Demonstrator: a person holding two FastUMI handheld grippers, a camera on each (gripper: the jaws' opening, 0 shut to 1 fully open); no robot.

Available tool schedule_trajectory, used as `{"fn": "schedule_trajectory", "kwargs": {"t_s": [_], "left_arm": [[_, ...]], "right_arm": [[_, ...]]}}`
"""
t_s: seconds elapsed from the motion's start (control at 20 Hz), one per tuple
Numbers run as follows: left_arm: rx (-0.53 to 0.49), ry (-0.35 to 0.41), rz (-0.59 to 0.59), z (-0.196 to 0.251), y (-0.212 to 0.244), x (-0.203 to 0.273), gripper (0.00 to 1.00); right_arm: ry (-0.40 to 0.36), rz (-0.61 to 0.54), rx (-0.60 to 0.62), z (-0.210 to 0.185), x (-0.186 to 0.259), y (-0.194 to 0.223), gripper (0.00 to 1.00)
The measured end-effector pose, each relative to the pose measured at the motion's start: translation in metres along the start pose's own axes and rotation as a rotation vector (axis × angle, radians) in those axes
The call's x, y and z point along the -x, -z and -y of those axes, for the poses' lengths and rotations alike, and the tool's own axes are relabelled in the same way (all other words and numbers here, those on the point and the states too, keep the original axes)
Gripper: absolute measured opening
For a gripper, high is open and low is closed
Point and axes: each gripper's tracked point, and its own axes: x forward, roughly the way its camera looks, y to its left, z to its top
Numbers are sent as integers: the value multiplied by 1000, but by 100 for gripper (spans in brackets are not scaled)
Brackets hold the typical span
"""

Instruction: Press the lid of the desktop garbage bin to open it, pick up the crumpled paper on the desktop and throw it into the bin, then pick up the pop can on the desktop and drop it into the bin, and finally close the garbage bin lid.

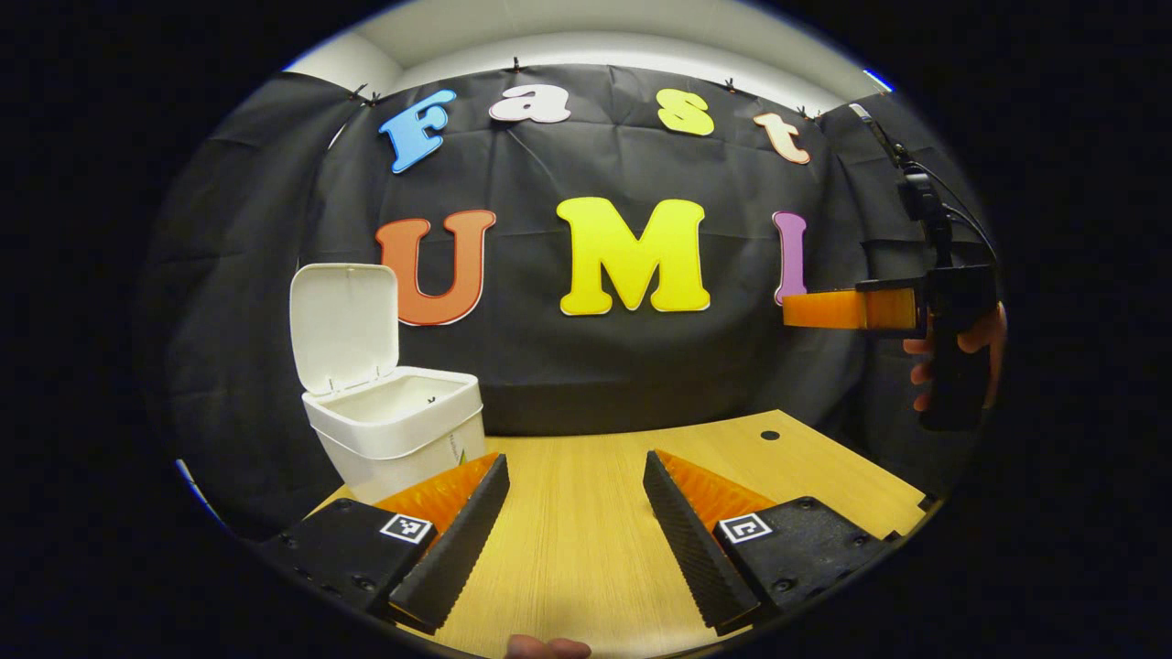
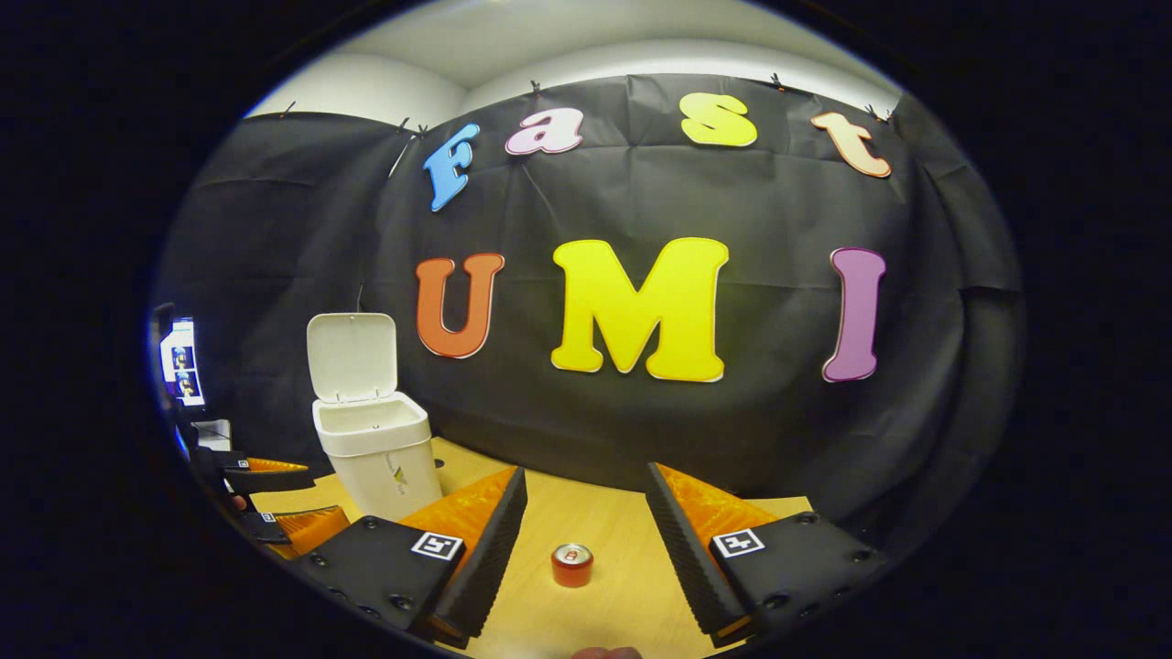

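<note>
While the bin is standing with its lid tilted up and open, off to the left of the right gripper and farther out, the left gripper is showing at the far left edge of the right gripper view, with its fingers spread apart. In its own view the left gripper is hovering wide over bare desktop, with the bin just ahead of its left finger and the right gripper hanging high on the far right in a hand, where I cannot tell its opening. Moving rightward, the pop can is standing upright on the desktop, sitting between the right gripper's widely parted fingers and touching neither. No crumpled paper is lying on the wood, so the can is probably the step in hand. It is likely empty: light, thin-walled, smooth and easy to dent or tip. Closing gently across the middle of its round side is looking best.
</note>
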Motion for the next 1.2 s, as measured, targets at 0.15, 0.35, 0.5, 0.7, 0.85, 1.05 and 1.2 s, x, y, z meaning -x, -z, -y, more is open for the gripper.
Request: {"fn": "schedule_trajectory", "kwargs": {"t_s": [0.15, 0.35, 0.5, 0.7, 0.85, 1.05, 1.2], "left_arm": [[4, 30, -22, 18, 14, -5, 97], [13, 78, -52, 46, 34, -12, 98], [2, 108, -68, 60, 49, -24, 98], [4, 134, -108, 80, 73, -42, 98], [20, 140, -134, 91, 90, -58, 98], [38, 143, -155, 106, 109, -85, 98], [47, 123, -177, 111, 127, -109, 98]], "right_arm": [[41, -20, 5, 26, 16, 16, 83], [88, -28, -6, 51, 29, 29, 83], [112, -33, -3, 67, 38, 37, 86], [130, -64, 9, 84, 47, 50, 84], [142, -86, 21, 93, 49, 60, 86], [154, -107, 16, 105, 51, 70, 86], [150, -126, 0, 111, 51, 81, 86]]}}
